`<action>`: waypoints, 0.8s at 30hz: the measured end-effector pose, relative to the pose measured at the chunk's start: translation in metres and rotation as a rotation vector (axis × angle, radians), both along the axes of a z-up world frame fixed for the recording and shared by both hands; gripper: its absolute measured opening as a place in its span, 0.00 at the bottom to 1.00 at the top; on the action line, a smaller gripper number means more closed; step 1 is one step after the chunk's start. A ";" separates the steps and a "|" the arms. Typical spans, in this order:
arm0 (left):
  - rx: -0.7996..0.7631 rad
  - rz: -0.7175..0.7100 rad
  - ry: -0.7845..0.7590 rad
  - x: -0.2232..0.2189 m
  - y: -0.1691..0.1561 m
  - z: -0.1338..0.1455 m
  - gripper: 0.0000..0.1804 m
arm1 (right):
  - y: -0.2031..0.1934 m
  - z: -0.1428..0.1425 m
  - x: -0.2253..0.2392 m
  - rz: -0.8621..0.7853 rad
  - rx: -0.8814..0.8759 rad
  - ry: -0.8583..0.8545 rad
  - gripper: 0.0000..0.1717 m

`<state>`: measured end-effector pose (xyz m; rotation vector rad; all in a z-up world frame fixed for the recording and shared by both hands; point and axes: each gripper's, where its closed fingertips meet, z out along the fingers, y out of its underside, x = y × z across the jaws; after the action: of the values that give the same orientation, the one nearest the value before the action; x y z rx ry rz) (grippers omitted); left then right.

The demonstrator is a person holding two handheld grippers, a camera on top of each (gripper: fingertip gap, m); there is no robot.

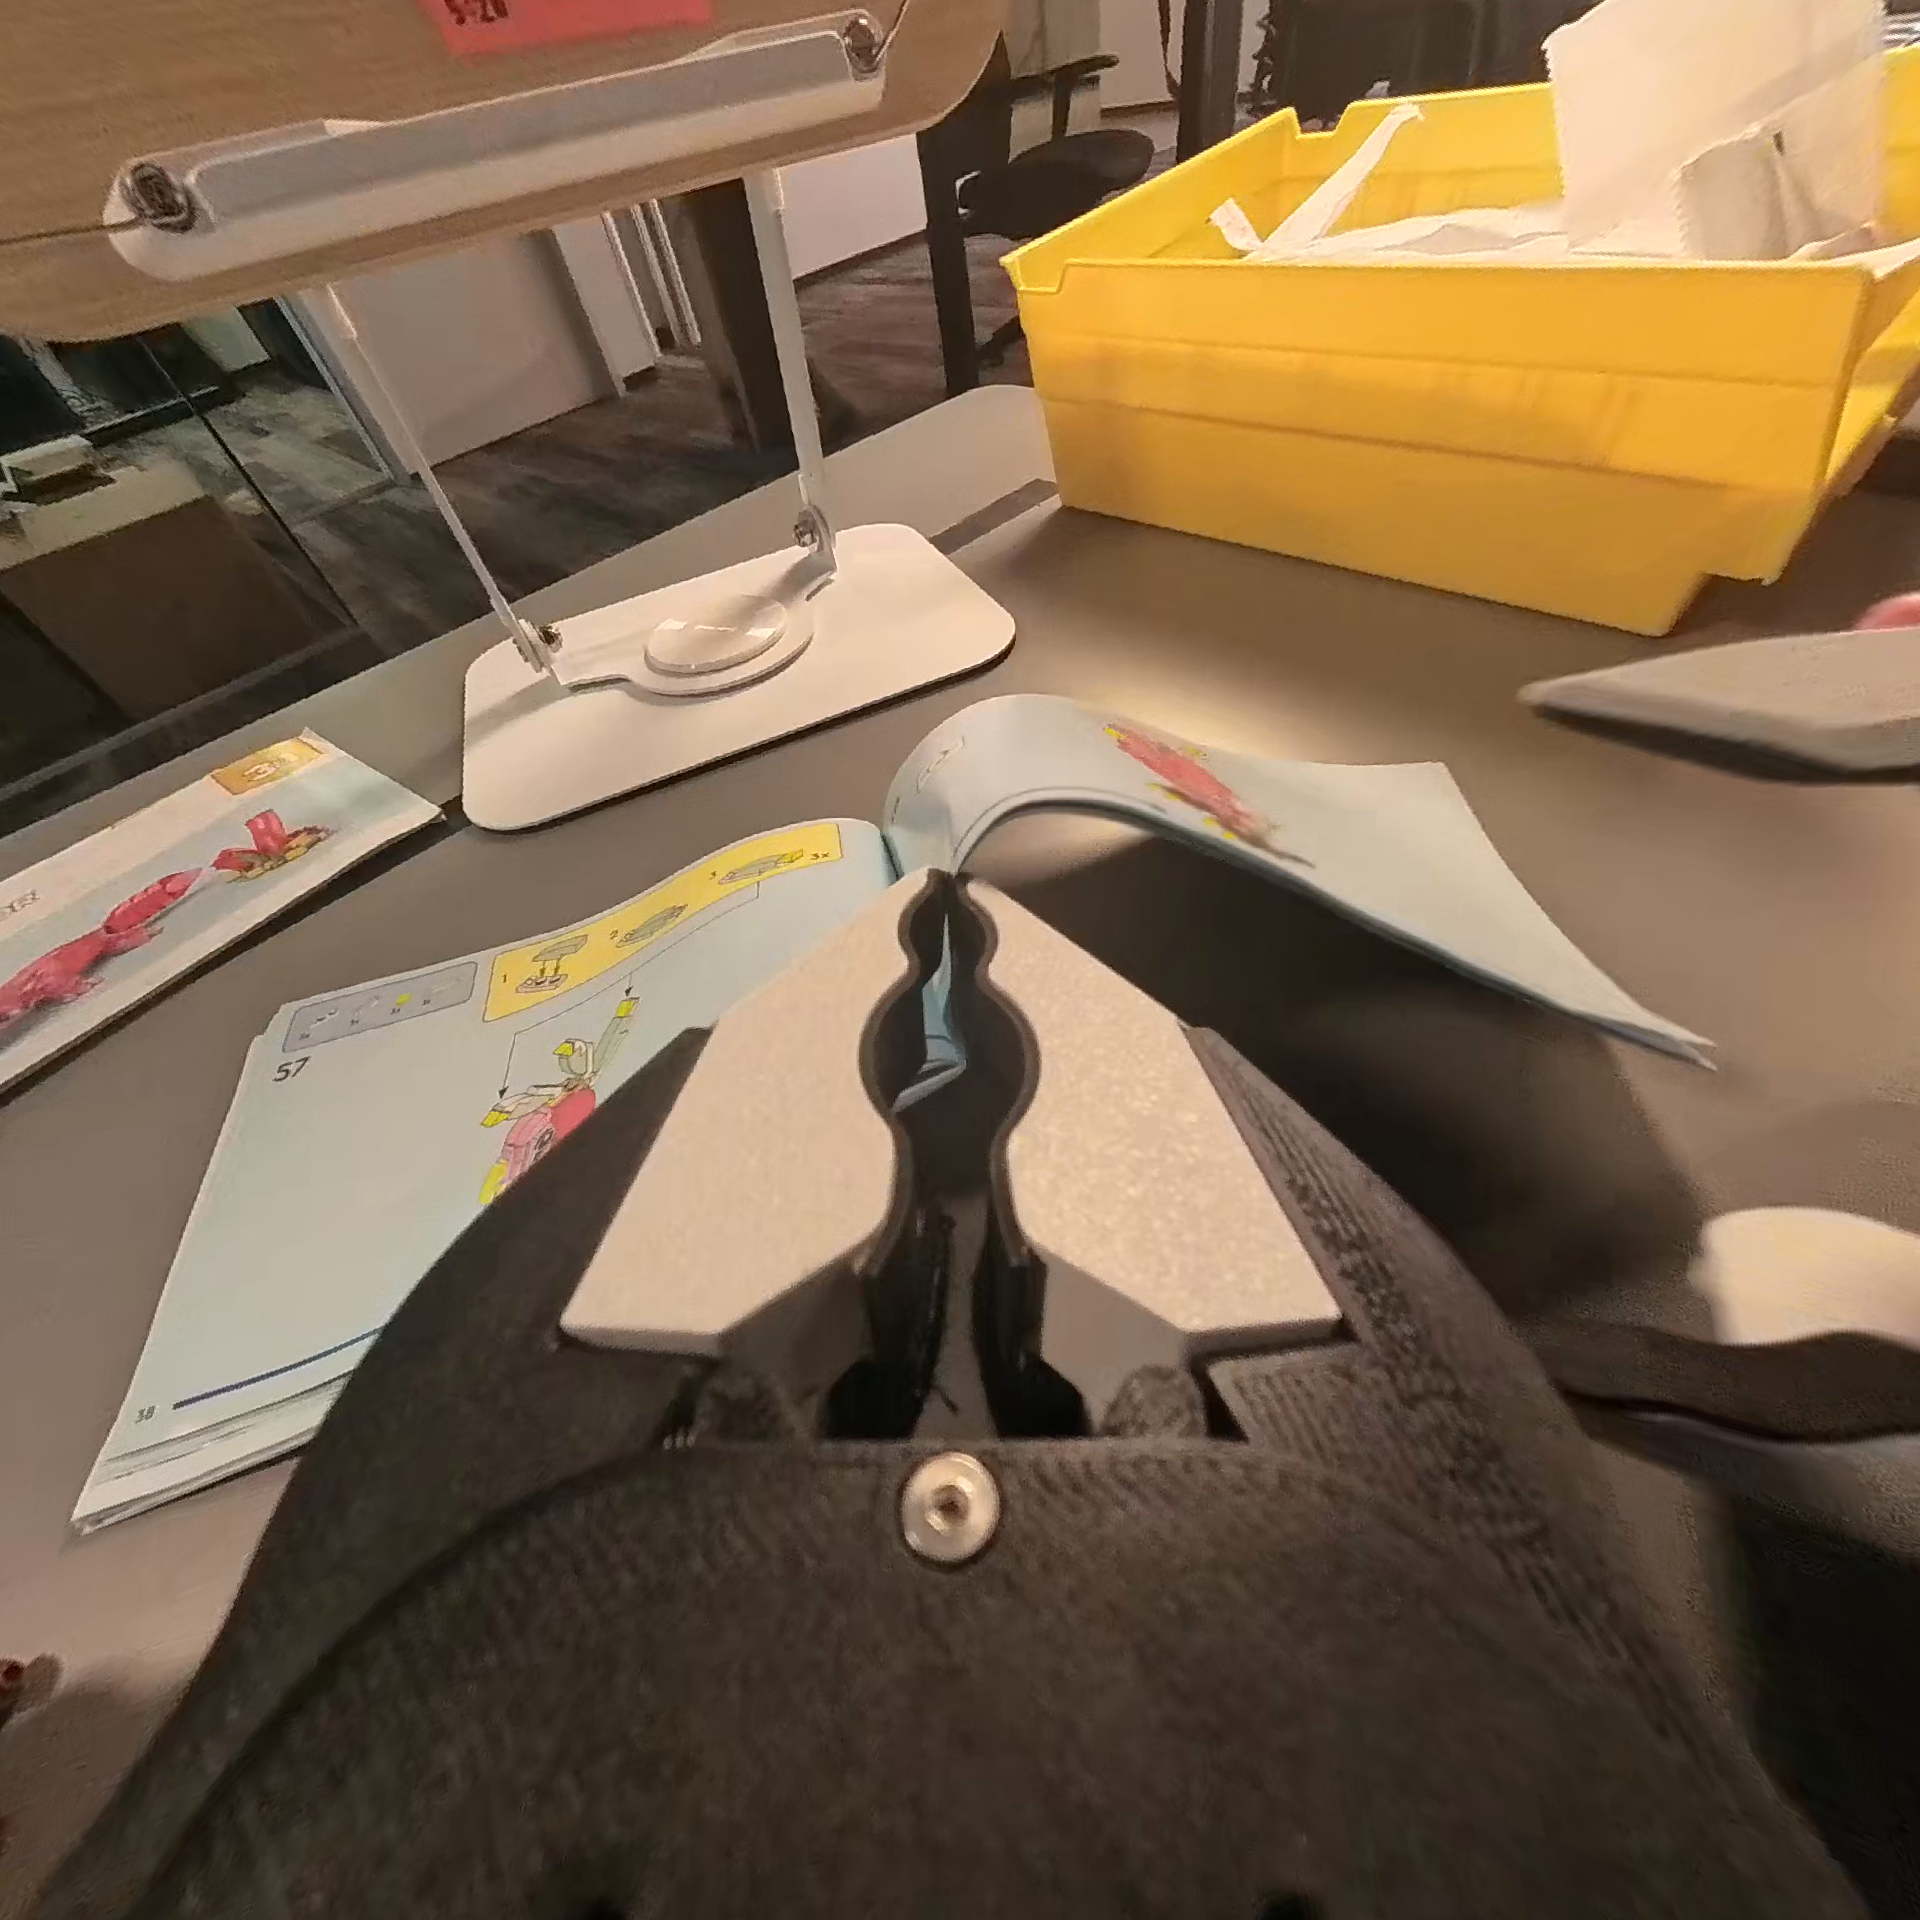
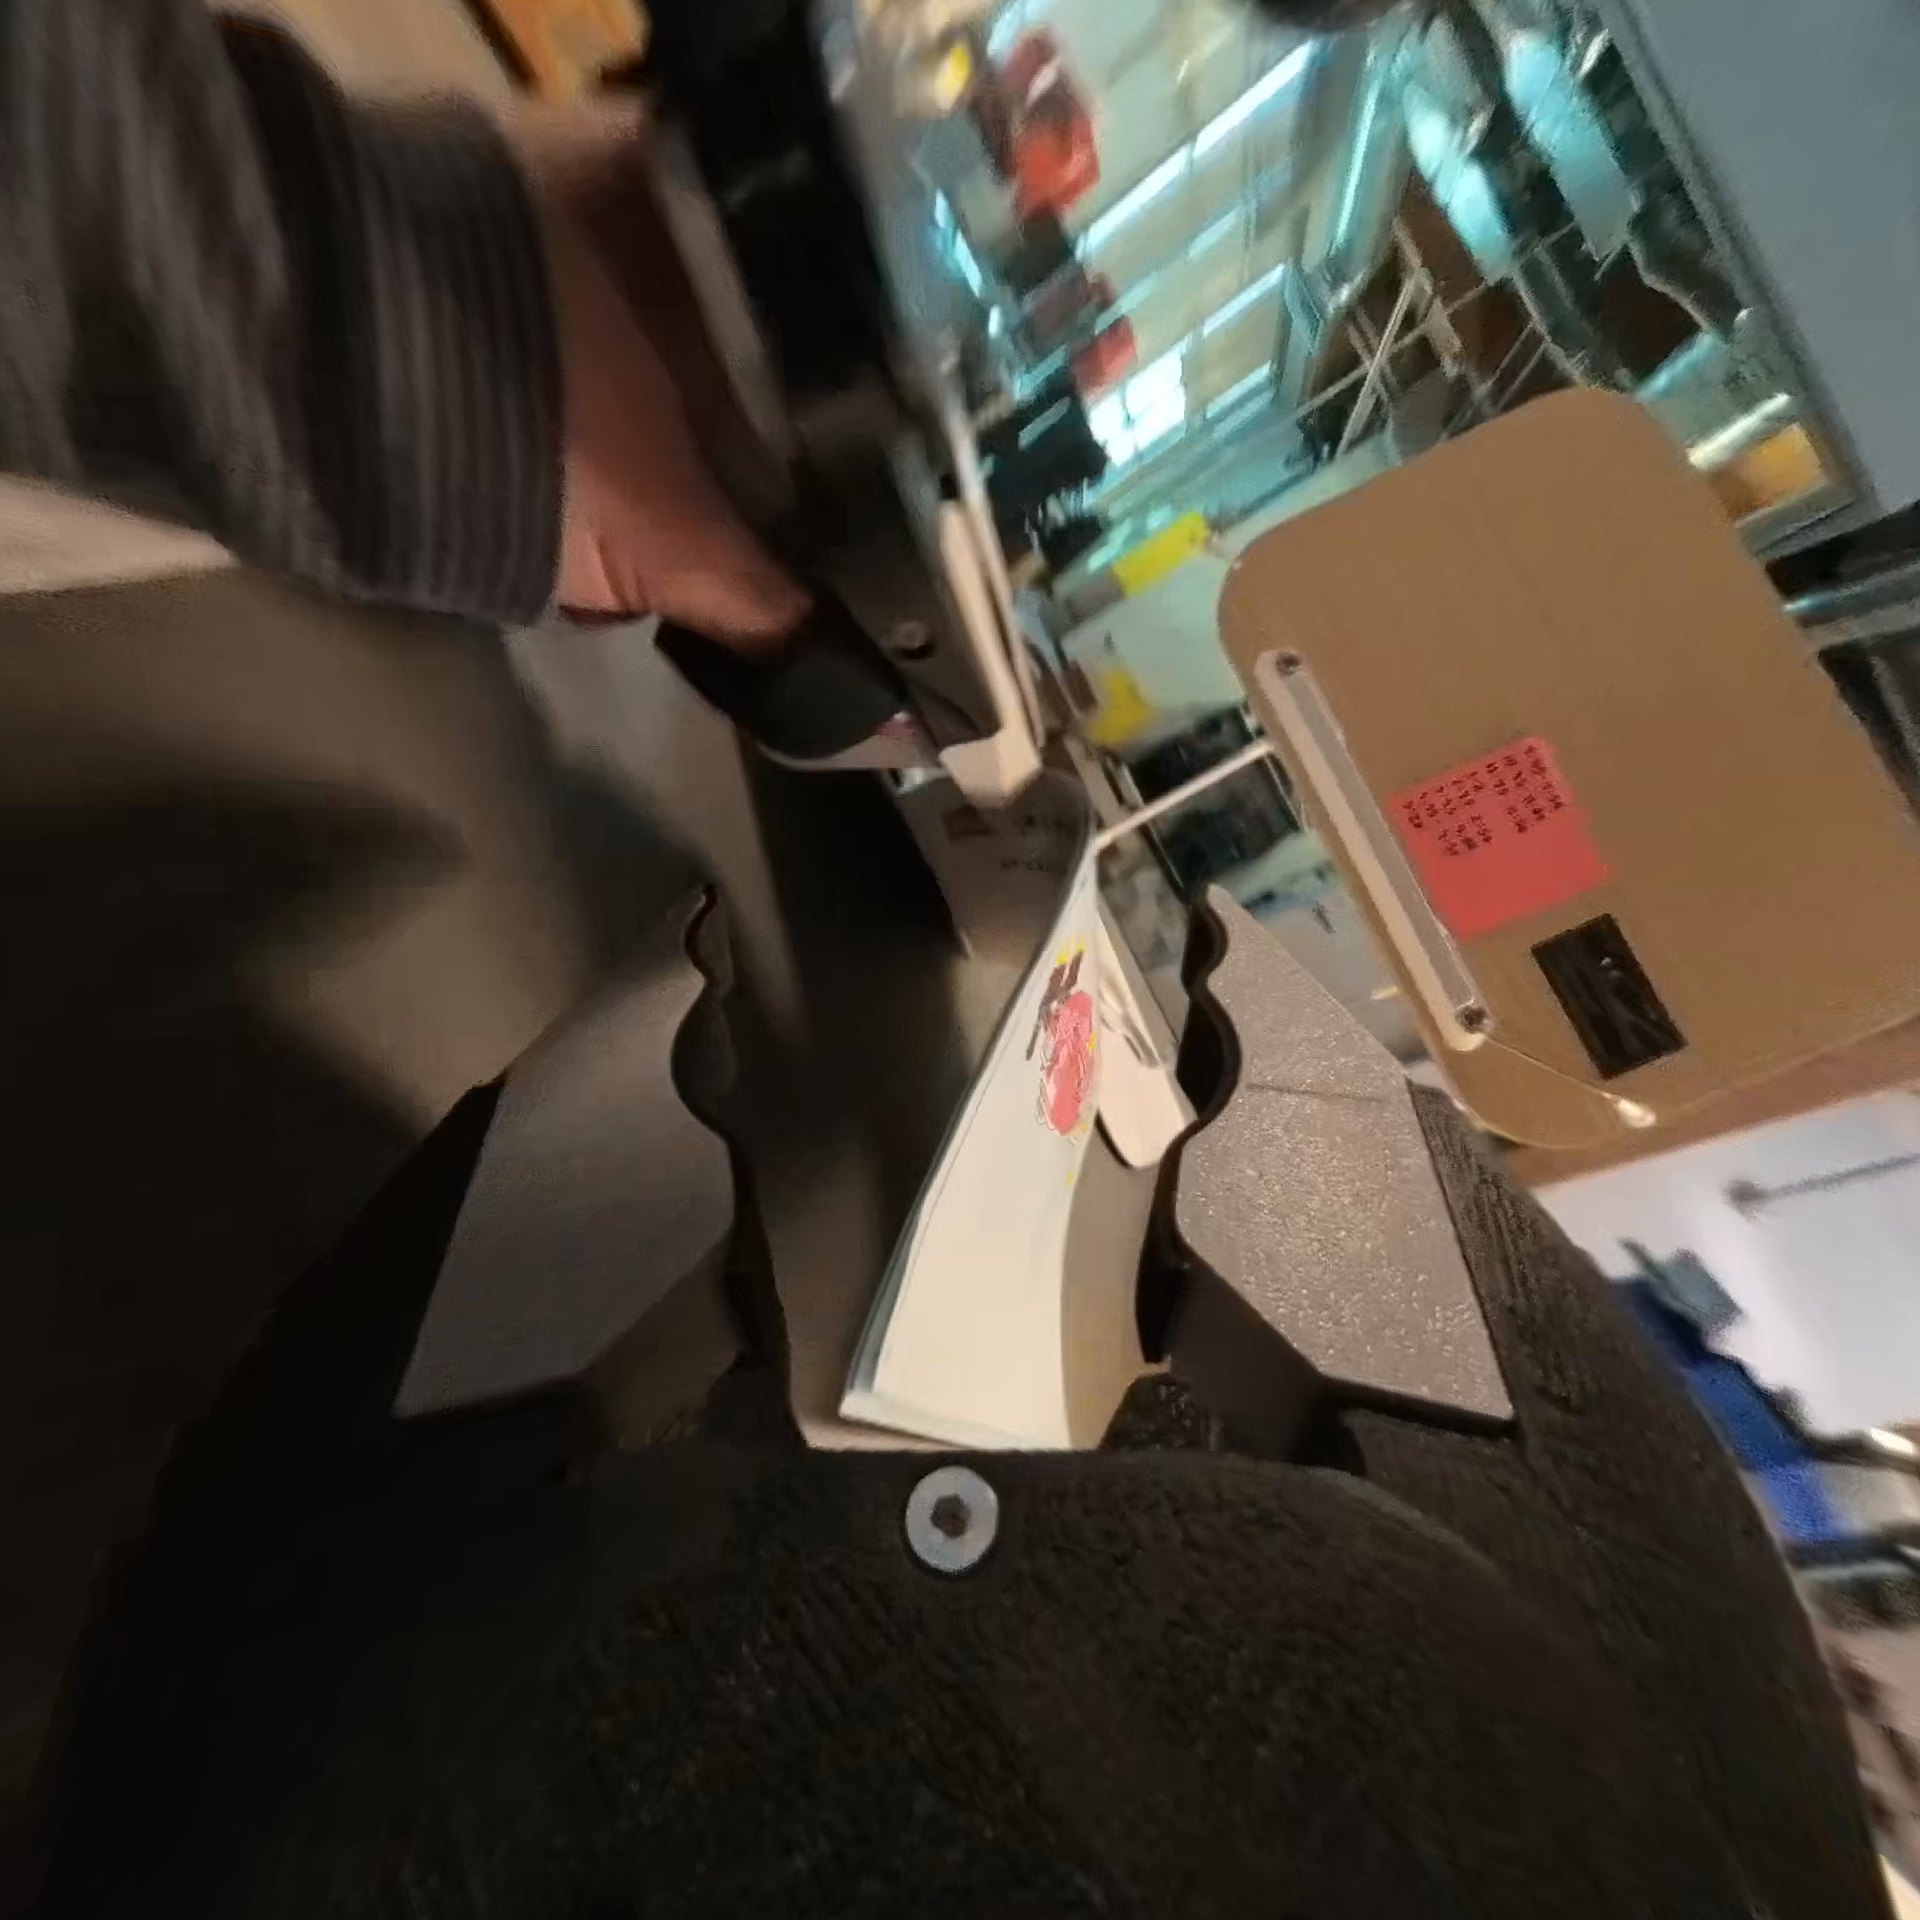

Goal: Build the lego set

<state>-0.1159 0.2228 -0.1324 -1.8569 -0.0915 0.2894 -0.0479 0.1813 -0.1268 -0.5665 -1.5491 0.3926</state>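
An open light-blue instruction booklet (image 1: 436, 1143) lies on the dark table (image 1: 1195, 644). My left gripper (image 1: 948, 883) is shut, with its tips down at the booklet's spine. A strip of light-blue page shows in the hollow between its fingers; I cannot tell whether it is pinched. A sheaf of pages (image 1: 1351, 852) arches up to the right of the spine, blurred. My right gripper (image 2: 964, 896) is open, and that sheaf (image 2: 1008, 1247) stands between its fingers, closer to the right finger, not pressed. The right wrist view shows the left gripper (image 2: 987, 758) held by a hand (image 2: 665, 520).
A white stand (image 1: 727, 665) carrying a tan board (image 1: 416, 135) stands behind the booklet. A yellow bin (image 1: 1403, 416) with white bags is at the back right. A second booklet (image 1: 156, 904) lies at the left. The right gripper's fingers (image 1: 1714, 717) enter from the right. The left gripper's tips are roughly 8 centimetres from the right gripper's.
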 end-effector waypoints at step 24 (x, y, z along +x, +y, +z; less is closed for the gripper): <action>0.090 -0.044 -0.060 0.003 -0.006 0.011 0.00 | 0.085 0.049 0.042 -0.357 0.181 0.284 0.01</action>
<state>-0.1124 0.2167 -0.1218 -1.7758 -0.1030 0.1957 -0.0062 0.2664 -0.0782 -0.6034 -1.1685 0.0550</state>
